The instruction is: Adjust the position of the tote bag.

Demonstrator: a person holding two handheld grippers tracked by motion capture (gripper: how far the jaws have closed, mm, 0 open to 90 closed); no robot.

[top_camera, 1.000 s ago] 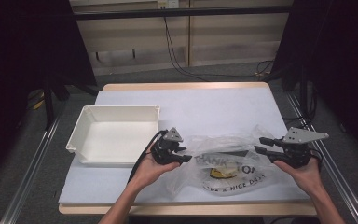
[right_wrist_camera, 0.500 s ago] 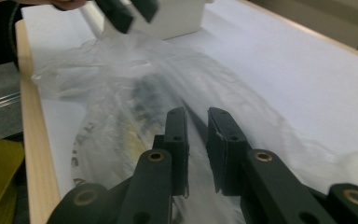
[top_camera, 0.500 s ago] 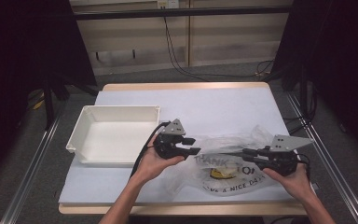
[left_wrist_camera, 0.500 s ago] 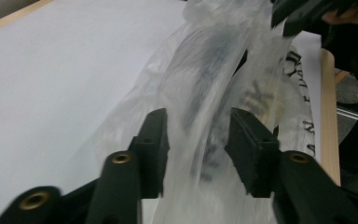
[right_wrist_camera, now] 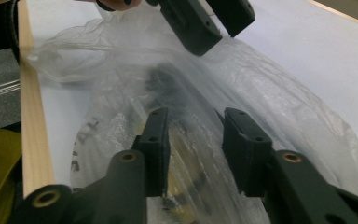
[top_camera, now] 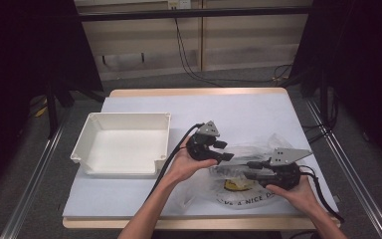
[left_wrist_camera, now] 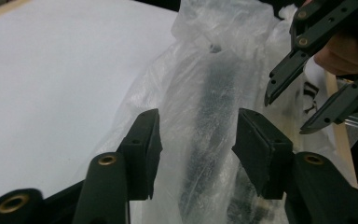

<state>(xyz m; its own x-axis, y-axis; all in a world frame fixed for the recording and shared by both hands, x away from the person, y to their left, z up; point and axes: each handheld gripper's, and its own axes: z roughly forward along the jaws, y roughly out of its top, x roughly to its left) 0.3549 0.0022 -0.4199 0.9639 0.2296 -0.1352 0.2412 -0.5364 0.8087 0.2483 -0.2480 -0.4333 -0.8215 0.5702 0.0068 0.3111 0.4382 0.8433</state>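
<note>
The plastic bag [top_camera: 251, 172] is lying right of the white tray [top_camera: 122, 144], near the table's front edge [top_camera: 189, 221]. It is being straddled, unpinched, by the left gripper [left_wrist_camera: 196, 140] and right gripper [right_wrist_camera: 193, 140], whose jaws have just been opening.

- Table [top_camera: 129, 199] with a white top and a wooden rim.
- White tray [top_camera: 122, 144] rests on it near the left edge.
- Clear plastic bag [top_camera: 251, 196], with printed lettering, lies toward the front right corner.
</note>
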